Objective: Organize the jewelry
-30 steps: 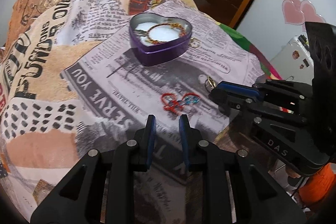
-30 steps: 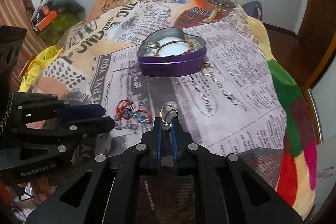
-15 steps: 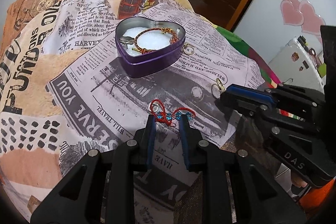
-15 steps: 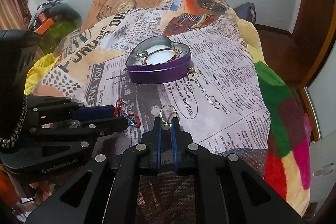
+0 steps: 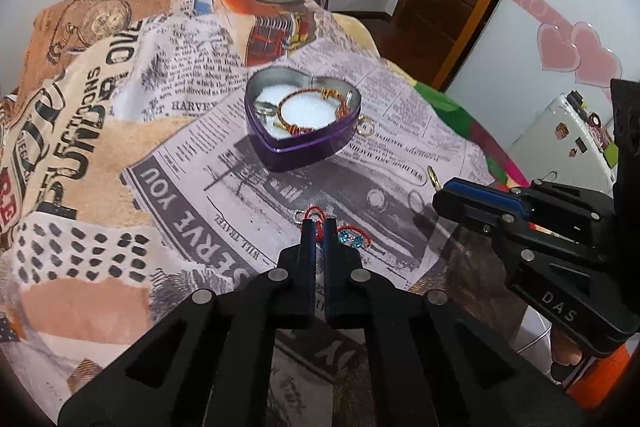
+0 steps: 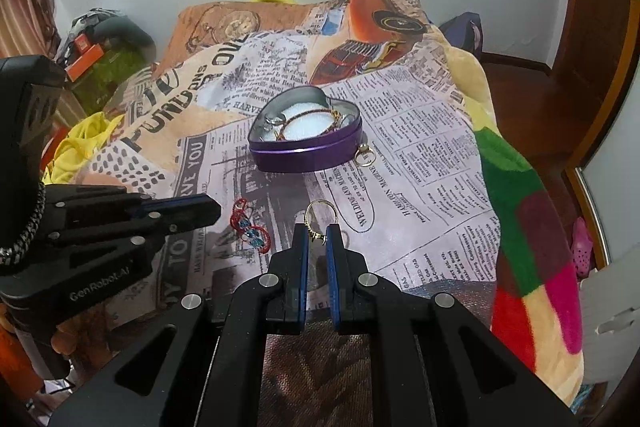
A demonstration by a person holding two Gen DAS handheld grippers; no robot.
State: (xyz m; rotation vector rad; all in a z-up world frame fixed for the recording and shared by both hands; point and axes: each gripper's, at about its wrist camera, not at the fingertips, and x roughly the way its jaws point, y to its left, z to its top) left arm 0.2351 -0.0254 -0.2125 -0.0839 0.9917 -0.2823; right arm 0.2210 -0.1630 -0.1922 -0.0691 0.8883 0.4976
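Left gripper (image 5: 319, 227): jaws have just been closing, now clamped on the red beaded bracelet (image 5: 340, 233) lying on the newsprint blanket (image 5: 180, 155). Right gripper (image 6: 318, 231): jaws pinch a gold ring (image 6: 320, 213). The purple heart tin (image 6: 306, 143) sits beyond.

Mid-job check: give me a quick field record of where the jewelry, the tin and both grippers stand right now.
left gripper: jaws have just been closing, now shut on the red beaded bracelet, which lies on the bedspread
right gripper: shut on a gold ring
heart tin: purple, open, no lid in view, on the bedspread beyond both grippers
inside tin: gold and red bangle on white padding, plus a silver piece at the left
outside tin: second gold ring against the tin's right wall
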